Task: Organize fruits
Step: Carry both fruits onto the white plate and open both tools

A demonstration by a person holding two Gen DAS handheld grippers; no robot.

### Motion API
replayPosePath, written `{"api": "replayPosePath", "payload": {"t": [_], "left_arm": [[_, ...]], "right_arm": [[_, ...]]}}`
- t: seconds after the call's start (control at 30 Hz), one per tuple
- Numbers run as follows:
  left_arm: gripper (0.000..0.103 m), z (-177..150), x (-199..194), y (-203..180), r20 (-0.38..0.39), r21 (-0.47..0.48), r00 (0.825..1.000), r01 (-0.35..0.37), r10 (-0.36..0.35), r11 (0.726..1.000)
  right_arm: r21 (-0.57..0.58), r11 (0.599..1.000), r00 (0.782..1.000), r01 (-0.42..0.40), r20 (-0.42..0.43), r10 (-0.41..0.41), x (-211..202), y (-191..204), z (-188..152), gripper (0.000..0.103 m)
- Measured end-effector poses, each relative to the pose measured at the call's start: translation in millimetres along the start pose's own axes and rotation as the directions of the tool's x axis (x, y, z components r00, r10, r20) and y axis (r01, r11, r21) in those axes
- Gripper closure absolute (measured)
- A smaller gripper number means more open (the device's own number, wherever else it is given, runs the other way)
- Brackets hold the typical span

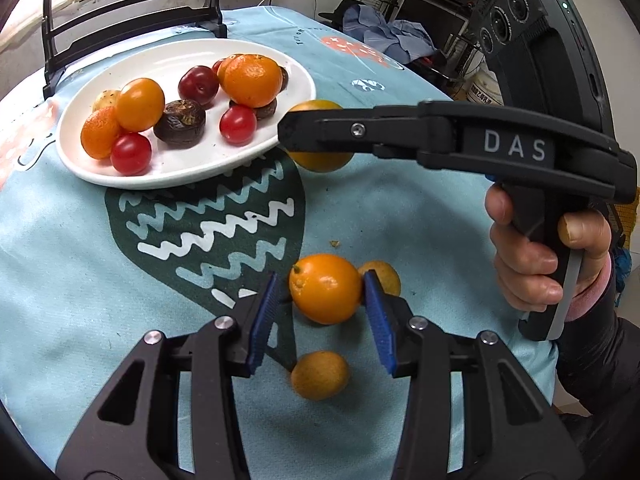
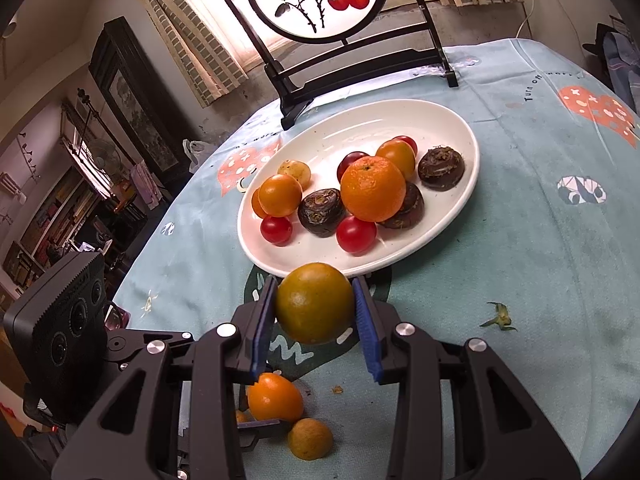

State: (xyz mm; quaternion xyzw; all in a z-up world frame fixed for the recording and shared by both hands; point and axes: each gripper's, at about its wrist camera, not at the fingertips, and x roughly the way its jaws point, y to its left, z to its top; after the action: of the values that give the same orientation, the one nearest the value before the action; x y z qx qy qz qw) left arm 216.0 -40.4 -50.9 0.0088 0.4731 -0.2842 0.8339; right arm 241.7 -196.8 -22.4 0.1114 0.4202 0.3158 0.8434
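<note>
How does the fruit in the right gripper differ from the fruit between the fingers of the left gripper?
The fruit in the right gripper is dull, greenish orange; the fruit at the left gripper is bright orange. The first is clamped and held near the plate; the second lies on the tablecloth, with a gap at one finger. Both are small and round.

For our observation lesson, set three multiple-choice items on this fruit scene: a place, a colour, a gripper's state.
1. Where is the fruit in the right hand-held gripper?
A) just short of the plate rim
B) at the plate's centre
C) on the floor
2. What colour is the plate?
A) blue
B) white
C) black
3. The left hand-held gripper is:
A) shut on a tomato
B) open around an orange fruit
C) shut, empty

Answers: 1 A, the fruit hangs before the near rim; 2 B, its bare surface is white; 3 B, a gap shows beside the fruit.
</note>
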Motion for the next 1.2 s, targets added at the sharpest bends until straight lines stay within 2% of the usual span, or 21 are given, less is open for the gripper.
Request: {"api": "replayPosePath", "payload": {"t": [0.13, 0.3, 0.43, 0.5, 0.6, 0.7, 0.83, 0.9, 0.97, 1.07, 1.2], "left_arm": [[0.064, -1.1, 0.9, 1.4, 0.001, -0.003, 1.000, -0.004, 0.004, 1.000], [0.064, -2.3, -0.2, -0.2, 0.012, -0.002, 1.000, -0.019, 0.019, 1.000], [0.064, -2.8, -5.0, -0.6, 0.043, -0.005, 0.996, -0.074, 0.074, 0.997], [0.064, -1.2, -11.5, 0.5, 0.085, -0.017, 0.988, -0.127, 0.128, 0.992], [0.064, 2.1, -23.9, 2.0, 0.161, -0.043, 0.962, -0.218, 0.222, 0.975], [0.064, 11.4, -33.8, 5.5, 0.222, -0.083, 0.931, -0.277, 0.289, 0.957], [0.064, 34.7, -42.4, 19.6, 0.254, -0.162, 0.900, -0.320, 0.353, 0.933], [0.064, 50.5, -44.2, 27.8, 0.267, -0.195, 0.871, -0.370, 0.412, 0.908], [0.065, 65.8, -43.0, 34.7, 0.271, -0.216, 0.841, -0.421, 0.468, 0.881], [0.065, 87.7, -36.5, 49.9, 0.265, -0.251, 0.828, -0.435, 0.494, 0.865], [0.065, 107.4, -23.5, 66.9, 0.249, -0.265, 0.806, -0.477, 0.537, 0.838]], "right_arm": [[-0.001, 1.000, 1.000, 0.000, -0.002, 0.000, -0.3, 0.3, -0.1, 0.064], [-0.003, 1.000, 1.000, 0.002, 0.000, -0.002, -0.8, 0.2, 0.1, 0.064], [-0.005, 1.000, 1.000, 0.001, 0.006, -0.001, -2.3, 0.8, 0.4, 0.064], [-0.012, 1.000, 1.000, 0.006, 0.018, -0.005, -3.6, 2.7, 0.7, 0.064], [-0.047, 0.998, 0.997, 0.041, 0.064, -0.038, -8.8, 7.5, 2.3, 0.064], [-0.085, 0.990, 0.983, 0.111, 0.159, -0.096, -16.1, 12.0, 4.6, 0.064], [-0.095, 0.979, 0.944, 0.181, 0.296, -0.146, -20.3, 12.6, 19.7, 0.064], [-0.075, 0.978, 0.930, 0.194, 0.330, -0.159, -15.5, 6.6, 33.9, 0.064], [-0.061, 0.977, 0.922, 0.206, 0.347, -0.173, -8.6, 1.2, 46.0, 0.065], [-0.059, 0.973, 0.916, 0.225, 0.354, -0.191, 6.7, -6.1, 63.1, 0.065], [-0.033, 0.979, 0.933, 0.199, 0.314, -0.179, 25.7, -18.1, 76.8, 0.065]]}}
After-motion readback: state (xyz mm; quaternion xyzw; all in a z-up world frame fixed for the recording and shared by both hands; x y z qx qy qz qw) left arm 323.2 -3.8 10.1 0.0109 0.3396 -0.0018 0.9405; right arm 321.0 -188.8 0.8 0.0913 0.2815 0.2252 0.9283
